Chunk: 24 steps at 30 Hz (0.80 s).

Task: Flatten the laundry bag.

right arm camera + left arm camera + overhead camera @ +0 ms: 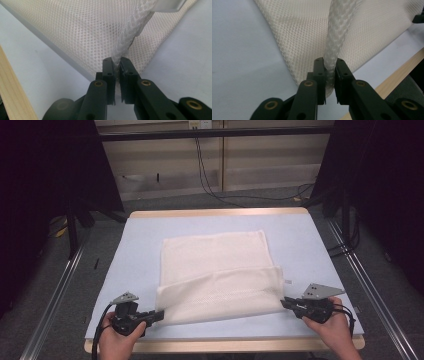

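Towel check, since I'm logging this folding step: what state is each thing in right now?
Towel: lying on the table, near edge lifted, partly folded over itself.
Left gripper: shut on the towel's near left corner.
Right gripper: shut on the near right corner.
Table: covered by a pale blue sheet.

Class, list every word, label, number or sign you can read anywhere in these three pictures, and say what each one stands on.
No text can be read.
White tag on the cloth, at its right edge: too small to tell whether it bears print.
Pale label on the far wall, top of the high view: too small and blurred to read.
Left gripper and right gripper, each clamped on a cloth corner: no lettering visible on them.
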{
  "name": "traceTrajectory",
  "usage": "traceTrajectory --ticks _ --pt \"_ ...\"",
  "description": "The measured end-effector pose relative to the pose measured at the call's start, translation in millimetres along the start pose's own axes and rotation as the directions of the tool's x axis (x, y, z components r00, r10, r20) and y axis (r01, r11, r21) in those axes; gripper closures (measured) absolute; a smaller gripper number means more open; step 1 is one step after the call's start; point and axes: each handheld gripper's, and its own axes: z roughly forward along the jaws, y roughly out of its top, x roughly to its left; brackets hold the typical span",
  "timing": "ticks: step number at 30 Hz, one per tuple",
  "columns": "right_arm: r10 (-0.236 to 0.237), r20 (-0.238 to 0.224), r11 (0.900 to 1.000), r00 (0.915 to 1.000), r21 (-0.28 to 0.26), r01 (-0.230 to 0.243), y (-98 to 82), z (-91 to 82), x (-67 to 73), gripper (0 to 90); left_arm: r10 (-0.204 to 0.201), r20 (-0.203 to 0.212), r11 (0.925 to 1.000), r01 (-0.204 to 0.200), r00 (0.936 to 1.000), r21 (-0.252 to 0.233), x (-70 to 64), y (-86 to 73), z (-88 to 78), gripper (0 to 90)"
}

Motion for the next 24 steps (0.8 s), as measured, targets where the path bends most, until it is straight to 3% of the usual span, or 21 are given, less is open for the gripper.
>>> traceTrajectory --ticks 2,5,8,10,11,16,20,24 --pt "-0.002 -0.006 1.000 1.0000 0.010 0.002 -0.3 0.8 -0.4 83.3 -0.028 0.001 0.9996 0.028 0.9996 0.011 3.6 -0.7 3.0 71.4" --pt "-0.008 -0.015 0.999 0.9999 0.037 0.008 -1.2 6.5 0.5 82.2 -0.017 -0.035 0.9993 0.018 0.9992 0.032 6.6 -0.7 7.5 56.3" --pt "0.001 -0.013 0.999 0.9999 0.043 -0.001 -1.5 8.4 -0.2 79.1 -0.022 -0.039 0.9981 0.025 0.9990 0.057 8.3 -1.7 13.4 52.9" --pt "0.017 -0.015 0.998 0.9997 0.054 -0.016 -2.0 9.0 -0.7 74.6 -0.025 -0.041 0.9983 0.027 0.9989 0.052 7.6 -2.1 13.4 53.6" --pt "0.027 0.004 0.998 0.9996 0.048 -0.028 -3.5 9.3 -1.2 67.8 -0.017 -0.041 0.9986 0.019 0.9990 0.049 7.4 -2.8 13.5 52.9" --pt "0.027 0.008 0.997 0.9996 0.078 -0.028 -4.6 12.9 1.6 63.8 0.002 -0.037 0.9996 -0.001 0.9993 0.029 6.6 -6.9 13.4 52.0" --pt "-0.011 0.024 0.996 0.9997 0.092 0.008 -2.7 15.7 6.1 71.6 0.044 -0.070 0.9973 -0.040 0.9966 0.062 0.5 -4.5 15.7 58.4" --pt "-0.042 0.012 0.994 0.9990 0.101 0.041 3.2 23.5 4.2 82.2 0.052 -0.084 0.9963 -0.045 0.9952 0.073 -0.9 1.5 22.9 78.4"
